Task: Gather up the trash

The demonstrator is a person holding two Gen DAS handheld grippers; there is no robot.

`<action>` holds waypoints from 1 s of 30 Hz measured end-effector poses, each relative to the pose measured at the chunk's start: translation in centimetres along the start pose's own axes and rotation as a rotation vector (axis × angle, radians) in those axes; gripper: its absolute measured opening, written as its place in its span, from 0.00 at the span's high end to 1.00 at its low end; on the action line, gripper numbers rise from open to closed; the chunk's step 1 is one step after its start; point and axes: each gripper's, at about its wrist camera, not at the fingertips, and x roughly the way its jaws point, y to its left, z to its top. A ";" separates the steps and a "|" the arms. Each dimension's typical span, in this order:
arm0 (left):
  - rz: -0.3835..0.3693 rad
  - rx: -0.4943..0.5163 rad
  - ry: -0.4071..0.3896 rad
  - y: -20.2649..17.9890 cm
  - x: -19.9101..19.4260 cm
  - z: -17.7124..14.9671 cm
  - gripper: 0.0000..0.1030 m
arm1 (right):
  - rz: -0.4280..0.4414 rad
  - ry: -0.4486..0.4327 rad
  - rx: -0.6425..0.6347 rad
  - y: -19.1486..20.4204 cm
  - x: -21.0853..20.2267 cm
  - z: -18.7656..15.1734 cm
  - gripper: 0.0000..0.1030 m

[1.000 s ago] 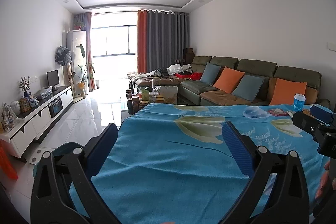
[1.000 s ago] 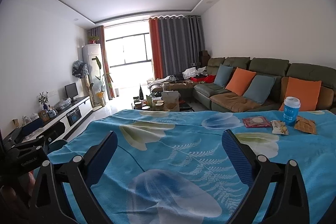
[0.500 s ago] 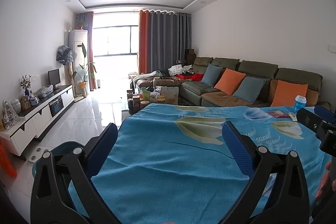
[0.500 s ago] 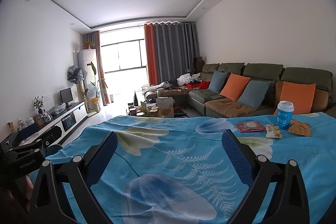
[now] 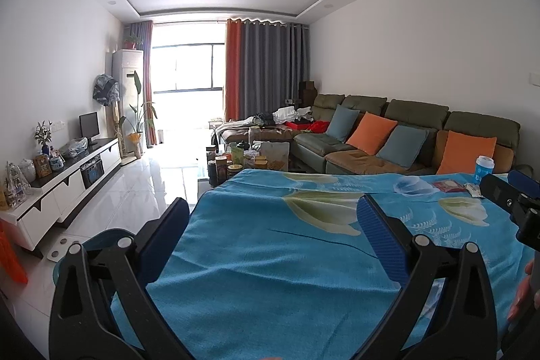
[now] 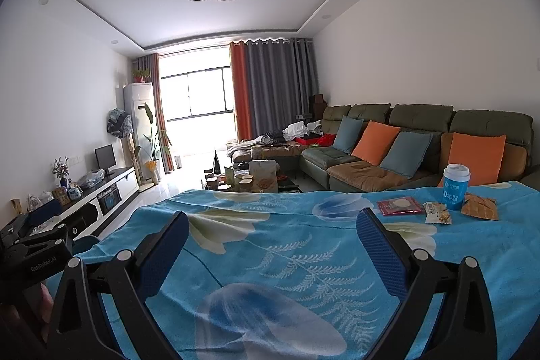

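Observation:
On a table under a blue floral cloth [image 6: 287, 245], trash lies at the far right: a blue paper cup [image 6: 455, 186], a red wrapper [image 6: 400, 206], a small white-and-yellow wrapper [image 6: 437, 213] and an orange-brown packet [image 6: 481, 208]. The cup [image 5: 484, 169] and red wrapper [image 5: 449, 186] also show in the left wrist view. My right gripper [image 6: 270, 242] is open and empty above the cloth, well short and left of the trash. My left gripper [image 5: 270, 231] is open and empty over the table's left part. A teal bin [image 5: 101, 242] stands on the floor at the table's left edge.
A green sofa [image 6: 422, 137] with orange and blue cushions stands behind the table. A cluttered coffee table [image 5: 246, 157] is beyond the far edge. A white TV cabinet [image 5: 64, 181] lines the left wall, across a tiled floor [image 5: 141, 191].
Both views have tilted slightly upward and shifted; the trash sits a little lower and nearer in the right wrist view. Both grippers stay open.

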 end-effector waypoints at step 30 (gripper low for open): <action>0.004 -0.001 -0.009 -0.3 -0.1 0.2 0.05 | -0.002 -0.006 0.006 0.0 -0.3 0.2 0.07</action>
